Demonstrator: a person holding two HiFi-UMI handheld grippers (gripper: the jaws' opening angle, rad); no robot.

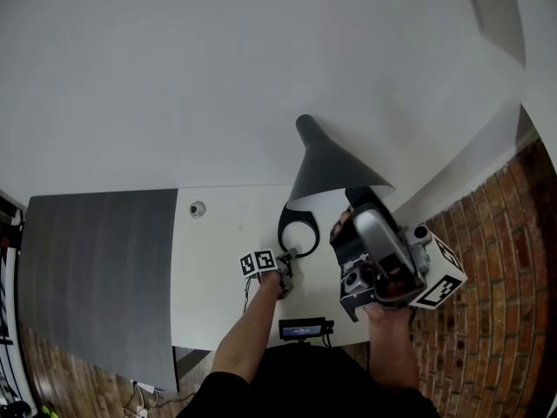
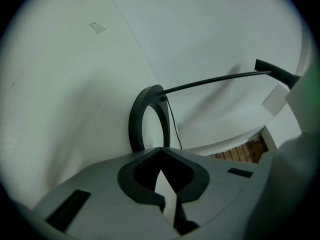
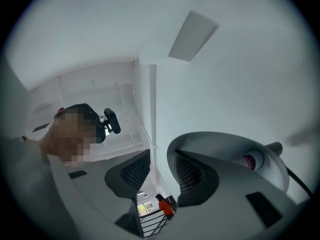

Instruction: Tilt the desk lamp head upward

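Observation:
The desk lamp has a black cone shade (image 1: 335, 168) and a black ring base (image 1: 298, 229) on the white desk (image 1: 218, 268). In the left gripper view the ring base (image 2: 145, 119) stands just beyond my left gripper (image 2: 160, 151), whose jaws meet at the tips with nothing between them; a thin lamp arm (image 2: 215, 80) runs right. That left gripper (image 1: 291, 255) sits at the base's near edge. My right gripper (image 1: 352, 200) is raised at the shade's lower rim. In its own view the right gripper (image 3: 161, 161) is open, the shade's rim (image 3: 169, 151) passes between the jaws, and one jaw reaches inside near the bulb (image 3: 247, 160).
A dark grey panel (image 1: 96, 268) covers the desk's left part. A small round fitting (image 1: 197, 208) lies on the white top. A small device with a screen (image 1: 302, 329) sits at the front edge. Brick-patterned floor (image 1: 496, 338) shows at right, a white wall behind.

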